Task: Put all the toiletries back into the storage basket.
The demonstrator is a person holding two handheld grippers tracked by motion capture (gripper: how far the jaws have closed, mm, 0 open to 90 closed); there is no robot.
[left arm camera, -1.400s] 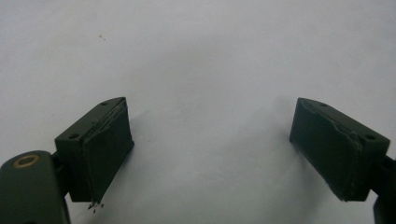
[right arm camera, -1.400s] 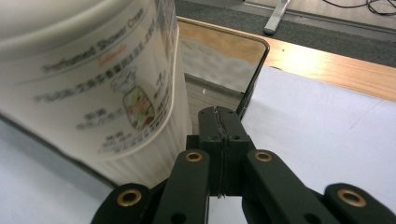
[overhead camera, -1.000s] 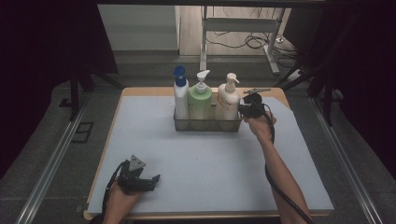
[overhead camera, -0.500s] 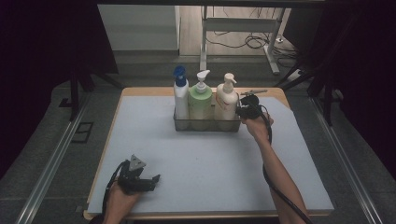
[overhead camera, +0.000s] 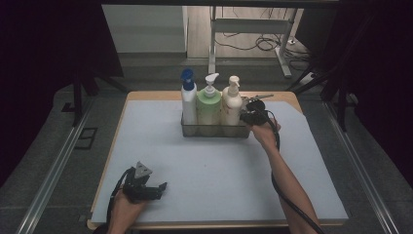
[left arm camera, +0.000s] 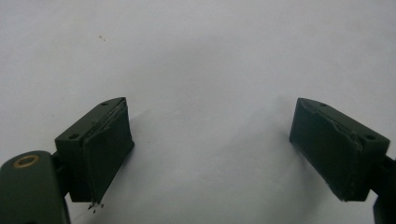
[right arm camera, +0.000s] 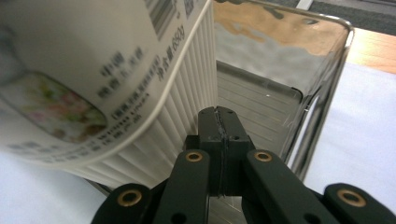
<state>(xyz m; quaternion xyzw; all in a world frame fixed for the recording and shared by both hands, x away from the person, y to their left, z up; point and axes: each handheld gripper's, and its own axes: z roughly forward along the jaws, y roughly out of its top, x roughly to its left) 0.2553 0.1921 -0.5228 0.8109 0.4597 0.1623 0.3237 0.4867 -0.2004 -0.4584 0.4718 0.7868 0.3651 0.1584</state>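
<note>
Cream bottle [right arm camera: 107,70] label, seen close & tilted in right gripper view: barcode at top, line ending "680g", other small print in Chinese characters, too blurred to read. Floral pic on label. No other legible text.

Cream bottle [right arm camera: 93,70] label blurred, cropped

It looked like a lab: a table [overhead camera: 146,102] with a grey mat [overhead camera: 214,165], dark curtains [overhead camera: 53,44] and floor cables [overhead camera: 253,44].
</note>
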